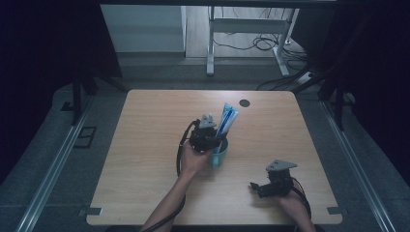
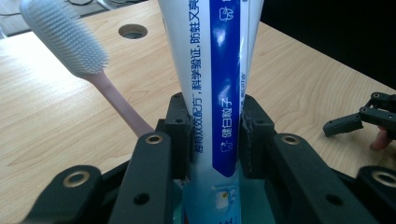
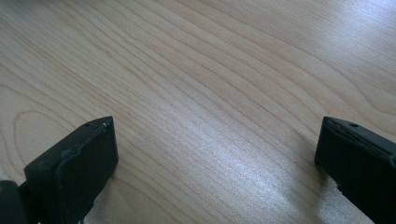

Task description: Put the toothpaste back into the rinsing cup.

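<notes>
A white and blue toothpaste tube [image 1: 227,118] stands upright in a pale blue cup [image 1: 220,157] near the middle of the table. My left gripper [image 1: 216,139] is shut on the tube [image 2: 219,70], with a pad pressed against each side of it. Beside the tube, a toothbrush [image 2: 70,42] with a pink handle and grey bristles leans to the left. My right gripper [image 1: 257,187] rests low near the table's front right with its jaws pointing left. Its jaws stand wide open [image 3: 217,154] over bare wood, with nothing between them. It also appears farther off as the right gripper [image 2: 359,119].
The light wooden table [image 1: 145,145] has a round cable hole [image 1: 244,102] near its far edge. Beyond the table stand a metal desk frame [image 1: 211,43] and loose cables on the floor. Dark curtains hang on both sides.
</notes>
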`<act>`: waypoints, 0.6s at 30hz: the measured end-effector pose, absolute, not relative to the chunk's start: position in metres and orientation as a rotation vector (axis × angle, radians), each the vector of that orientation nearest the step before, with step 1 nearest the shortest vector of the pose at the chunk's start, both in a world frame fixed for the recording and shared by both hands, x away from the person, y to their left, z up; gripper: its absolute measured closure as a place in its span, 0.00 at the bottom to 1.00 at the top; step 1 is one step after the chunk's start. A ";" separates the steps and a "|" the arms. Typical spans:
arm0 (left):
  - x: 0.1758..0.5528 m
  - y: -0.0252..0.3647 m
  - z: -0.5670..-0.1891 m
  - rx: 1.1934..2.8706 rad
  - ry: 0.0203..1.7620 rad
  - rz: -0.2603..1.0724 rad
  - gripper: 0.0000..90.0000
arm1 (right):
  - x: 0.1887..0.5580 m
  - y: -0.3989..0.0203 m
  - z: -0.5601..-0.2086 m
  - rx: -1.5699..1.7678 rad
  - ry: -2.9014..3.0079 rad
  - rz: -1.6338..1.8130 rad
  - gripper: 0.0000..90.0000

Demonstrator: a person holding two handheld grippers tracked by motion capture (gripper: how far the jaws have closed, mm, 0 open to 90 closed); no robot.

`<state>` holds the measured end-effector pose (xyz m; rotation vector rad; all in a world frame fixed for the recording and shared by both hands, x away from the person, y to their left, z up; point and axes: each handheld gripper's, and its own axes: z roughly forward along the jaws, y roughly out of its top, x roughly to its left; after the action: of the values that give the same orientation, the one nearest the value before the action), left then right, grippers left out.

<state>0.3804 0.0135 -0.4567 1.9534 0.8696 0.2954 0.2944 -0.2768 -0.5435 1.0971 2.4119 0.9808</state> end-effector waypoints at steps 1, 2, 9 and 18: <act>0.380 0.013 -0.457 1.958 0.869 0.296 0.77 | 0.294 -0.277 -0.543 1.097 2.412 0.981 0.00; 0.380 0.013 -0.457 1.963 0.868 0.296 0.77 | 0.294 -0.277 -0.543 1.097 2.412 0.981 0.00; 0.378 0.014 -0.458 1.986 0.869 0.293 0.76 | 0.294 -0.277 -0.543 1.097 2.412 0.981 0.00; 0.376 0.015 -0.463 2.017 0.872 0.287 0.75 | 0.294 -0.277 -0.543 1.098 2.412 0.981 0.00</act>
<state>0.3763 0.0150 -0.4632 2.0167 0.8717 0.2868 0.2943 -0.2768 -0.5434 1.0977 2.4123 0.9811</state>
